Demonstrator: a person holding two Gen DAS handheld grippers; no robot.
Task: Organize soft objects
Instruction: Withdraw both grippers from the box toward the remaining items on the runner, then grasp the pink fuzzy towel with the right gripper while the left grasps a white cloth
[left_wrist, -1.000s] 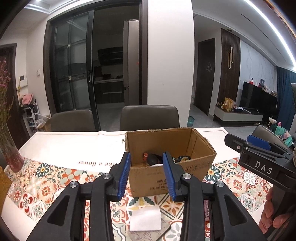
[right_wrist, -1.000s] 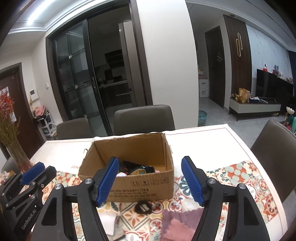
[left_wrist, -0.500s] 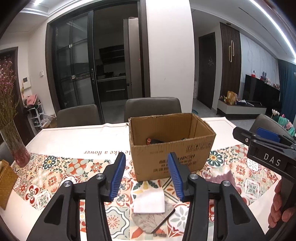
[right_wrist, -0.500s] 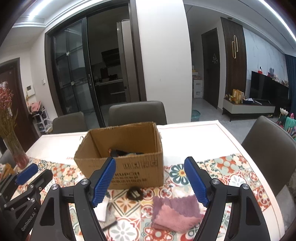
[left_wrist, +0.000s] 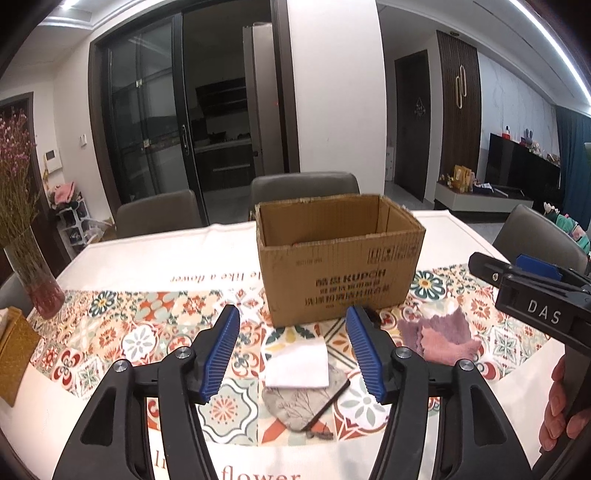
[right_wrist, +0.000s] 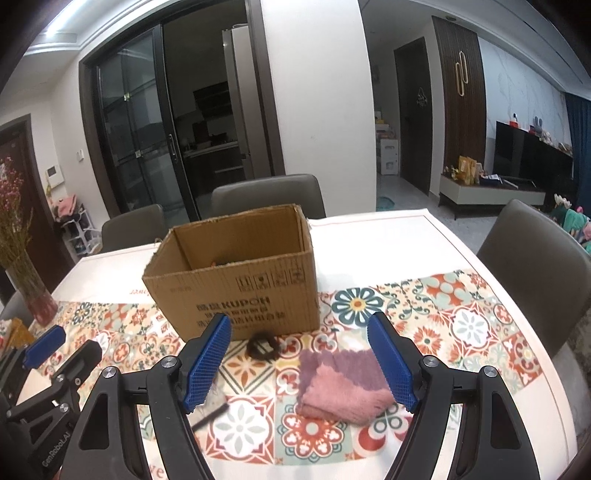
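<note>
An open cardboard box (left_wrist: 340, 266) (right_wrist: 236, 280) stands mid-table with a few dark items barely visible inside. In front of it lie a folded white cloth (left_wrist: 297, 363) on a grey leaf-print pouch (left_wrist: 303, 406), a pink-and-purple cloth (left_wrist: 439, 338) (right_wrist: 343, 384), and a dark hair tie (right_wrist: 263, 345). My left gripper (left_wrist: 291, 354) is open and empty above the white cloth. My right gripper (right_wrist: 299, 362) is open and empty, the pink cloth lying between and beyond its fingers.
A glass vase with dried flowers (left_wrist: 35, 273) stands at the table's left edge, beside a yellow-brown box (left_wrist: 14, 354). Grey chairs (left_wrist: 303, 188) line the far side and one (right_wrist: 532, 273) the right side. The table carries a patterned runner (right_wrist: 443, 314).
Both grippers have pulled back and up from the box, toward the table's near edge. The cloths and pouch in front of the box have come into fuller view. The left jaws opened wider.
</note>
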